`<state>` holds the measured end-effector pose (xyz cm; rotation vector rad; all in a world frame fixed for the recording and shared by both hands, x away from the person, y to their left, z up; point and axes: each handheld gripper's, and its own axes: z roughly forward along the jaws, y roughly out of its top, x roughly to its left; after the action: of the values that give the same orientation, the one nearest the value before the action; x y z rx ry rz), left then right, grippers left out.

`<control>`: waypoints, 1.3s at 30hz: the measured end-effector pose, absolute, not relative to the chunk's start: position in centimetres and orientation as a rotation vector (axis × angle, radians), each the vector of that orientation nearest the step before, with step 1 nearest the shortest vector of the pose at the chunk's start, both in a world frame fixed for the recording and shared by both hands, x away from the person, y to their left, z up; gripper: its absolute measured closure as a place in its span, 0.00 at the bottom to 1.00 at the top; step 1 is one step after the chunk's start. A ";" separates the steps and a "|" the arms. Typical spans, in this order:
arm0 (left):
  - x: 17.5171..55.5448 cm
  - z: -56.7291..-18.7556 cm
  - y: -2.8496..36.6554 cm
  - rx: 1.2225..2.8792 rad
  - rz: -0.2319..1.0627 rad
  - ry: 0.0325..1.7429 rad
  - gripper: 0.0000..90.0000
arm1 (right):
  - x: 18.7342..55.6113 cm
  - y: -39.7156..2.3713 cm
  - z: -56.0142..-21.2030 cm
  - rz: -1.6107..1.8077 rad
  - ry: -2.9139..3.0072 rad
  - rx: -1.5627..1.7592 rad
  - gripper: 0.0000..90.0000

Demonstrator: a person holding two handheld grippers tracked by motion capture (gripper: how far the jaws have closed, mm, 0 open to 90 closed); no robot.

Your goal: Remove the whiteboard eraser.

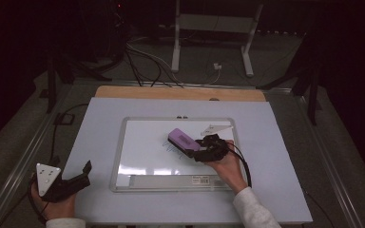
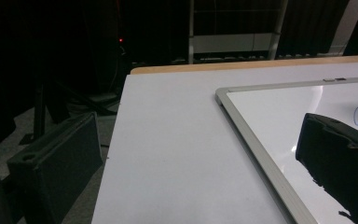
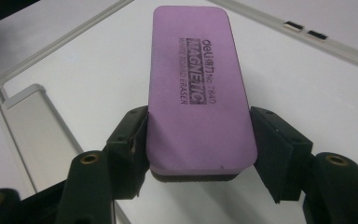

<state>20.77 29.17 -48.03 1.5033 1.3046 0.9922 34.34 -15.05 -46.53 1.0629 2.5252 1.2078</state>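
Counter [image 1: 275,190]: white sheet, whiteboard [image 1: 138,142]. Room dark, cables on floor. Right tool [image 1: 197,149] clamps purple eraser [image 1: 183,139]; left tool [image 1: 78,178] wide apart, holds nothing.

The right hand [image 1: 227,164] comes in from the bottom right, in a light sleeve [image 1: 252,209], with the forearm pointing up and to the left. It holds the right gripper [image 1: 190,151], which points to the left and a little away from the person. In the right gripper view, its two black jaws stand partly closed and press from both sides on a purple block. The left hand [image 1: 57,205] rests low at the left, well apart from the right one. The left gripper [image 1: 85,173] points to the right and a little upward, with its jaws wide apart and nothing between them. A grey three-cornered plate [image 1: 46,176] sits on top of it.
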 end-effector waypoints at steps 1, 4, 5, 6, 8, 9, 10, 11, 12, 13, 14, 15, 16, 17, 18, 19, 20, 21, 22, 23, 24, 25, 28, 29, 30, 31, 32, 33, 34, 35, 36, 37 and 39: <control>20.8 -48.0 29.2 1.503 0.994 1.305 0.01 | 34.3 -14.9 -46.6 1.207 2.533 1.057 0.46; 20.8 -48.0 29.1 1.502 0.996 1.307 0.01 | 34.1 -14.6 -46.8 1.208 2.551 1.044 0.46; 20.8 -48.0 29.1 1.501 0.997 1.309 0.01 | 34.0 -14.5 -46.9 1.206 2.559 1.034 0.46; 20.8 -48.1 29.1 1.501 0.994 1.310 0.01 | 34.0 -14.4 -47.0 1.205 2.566 1.026 0.45; 20.8 -48.1 29.0 1.510 0.996 1.306 0.01 | 33.8 -14.3 -47.1 1.205 2.578 1.016 0.46; 20.8 -48.1 29.0 1.509 0.995 1.306 0.01 | 33.7 -14.2 -47.2 1.203 2.586 1.013 0.46; 20.8 -48.1 29.0 1.507 0.995 1.307 0.01 | 33.7 -14.2 -47.4 1.199 2.592 1.004 0.45; 20.8 -48.1 29.0 1.508 0.996 1.307 0.01 | 33.5 -14.0 -47.6 1.191 2.606 0.999 0.45; 20.8 -48.1 29.0 1.507 0.995 1.307 0.01 | 33.5 -14.0 -47.6 1.191 2.606 0.999 0.45; 20.8 -48.1 29.0 1.508 0.995 1.307 0.01 | 33.5 -14.0 -47.7 1.187 2.612 0.991 0.45; 20.8 -48.1 29.0 1.508 0.995 1.307 0.01 | 33.4 -13.8 -47.9 1.178 2.621 0.985 0.45; 20.8 -48.1 29.0 1.509 0.996 1.307 0.01 | 33.4 -13.8 -47.9 1.178 2.621 0.985 0.45; 20.8 -48.1 29.0 1.509 0.996 1.306 0.01 | 33.4 -13.7 -48.1 1.174 2.626 0.981 0.45; 20.8 -48.1 29.0 1.510 0.996 1.306 0.01 | 33.3 -13.7 -48.2 1.168 2.633 0.978 0.45; 20.8 -48.1 29.0 1.511 0.996 1.307 0.01 | 33.3 -13.6 -48.3 1.163 2.635 0.969 0.45; 20.8 -48.1 29.0 1.511 0.995 1.307 0.01 | 33.3 -13.5 -48.4 1.154 2.640 0.961 0.45; 20.9 -48.1 29.0 1.511 0.995 1.308 0.01 | 33.2 -13.4 -48.6 1.146 2.647 0.955 0.45; 20.9 -48.1 29.1 1.512 0.995 1.308 0.01 | 33.2 -13.4 -48.7 1.143 2.651 0.955 0.45; 20.8 -48.1 29.1 1.511 0.995 1.308 0.01 | 33.2 -13.4 -48.7 1.143 2.651 0.955 0.45; 20.8 -48.1 29.1 1.511 0.995 1.308 0.01 | 33.2 -13.4 -48.9 1.140 2.655 0.946 0.45; 20.8 -48.1 29.1 1.510 0.995 1.308 0.01 | 33.1 -13.3 -49.1 1.119 2.663 0.931 0.45; 20.9 -48.1 29.1 1.511 0.995 1.308 0.01 | 33.1 -13.3 -49.1 1.119 2.663 0.931 0.45; 20.8 -48.1 29.1 1.511 0.994 1.311 0.01 | 33.1 -13.3 -49.4 1.093 2.677 0.923 0.45; 20.8 -48.1 29.1 1.510 0.996 1.310 0.01 | 33.1 -13.3 -49.5 1.088 2.680 0.921 0.45; 20.8 -48.1 29.1 1.507 0.996 1.310 0.01 | 33.0 -13.2 -49.6 1.080 2.683 0.916 0.45; 20.8 -48.1 29.1 1.505 0.997 1.310 0.01 | 33.0 -13.2 -49.7 1.070 2.690 0.909 0.45; 20.8 -48.1 29.1 1.505 0.996 1.310 0.01 | 33.0 -13.2 -49.7 1.070 2.690 0.909 0.45; 20.8 -48.1 29.1 1.506 0.995 1.311 0.01 | 33.0 -13.2 -49.8 1.068 2.690 0.902 0.45; 20.8 -48.1 29.1 1.510 0.995 1.312 0.01 | 32.9 -13.2 -49.8 1.067 2.691 0.901 0.45; 20.8 -48.1 29.1 1.511 0.995 1.312 0.01 | 32.9 -13.2 -49.8 1.068 2.693 0.901 0.45; 20.8 -48.1 29.1 1.511 0.996 1.311 0.01 | 33.0 -13.2 -49.7 1.067 2.698 0.906 0.44; 20.8 -48.1 29.1 1.510 0.997 1.309 0.01 | 33.1 -13.2 -49.7 1.056 2.713 0.911 0.39; 20.8 -48.1 29.0 1.511 0.996 1.310 0.01 | 33.1 -13.1 -49.7 1.037 2.679 0.908 0.31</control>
<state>20.84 29.05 -48.11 1.5106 1.3103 0.9964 33.09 -13.06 -49.68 0.9080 2.6786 1.0370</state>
